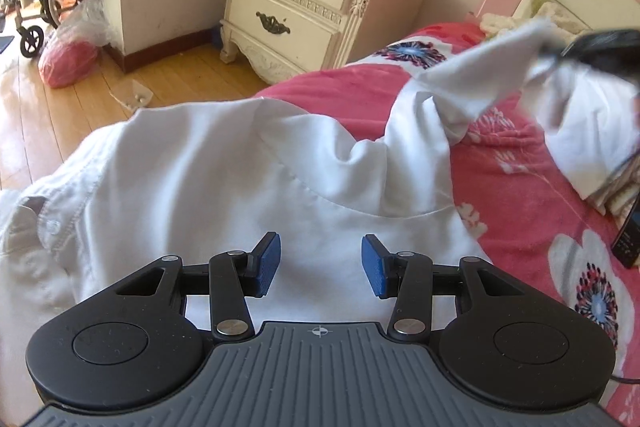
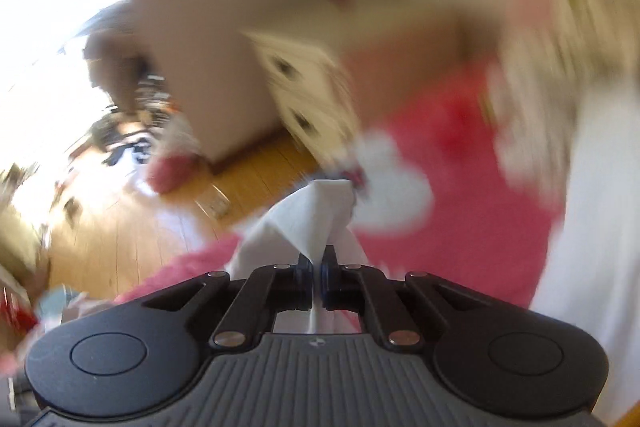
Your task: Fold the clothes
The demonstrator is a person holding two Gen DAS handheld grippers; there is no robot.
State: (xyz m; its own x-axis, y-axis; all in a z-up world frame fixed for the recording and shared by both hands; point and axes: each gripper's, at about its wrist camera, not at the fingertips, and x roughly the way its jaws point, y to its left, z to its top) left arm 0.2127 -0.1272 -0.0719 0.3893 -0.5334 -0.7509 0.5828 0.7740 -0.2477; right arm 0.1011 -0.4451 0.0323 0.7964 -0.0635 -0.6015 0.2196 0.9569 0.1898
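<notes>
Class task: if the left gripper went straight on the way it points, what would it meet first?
Probably the white shirt lying on the bed: the open left gripper points down at it.

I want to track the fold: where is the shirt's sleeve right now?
The sleeve is lifted off the pink bedspread at upper right in the left wrist view, pinched by the right gripper.

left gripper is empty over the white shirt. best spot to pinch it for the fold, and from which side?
Probably the shirt's buttoned edge at the left gripper's near left, coming from that open side. It lies flat, stitched and free, so the open jaws can slide around it. The right gripper has the sleeve lifted.
</notes>
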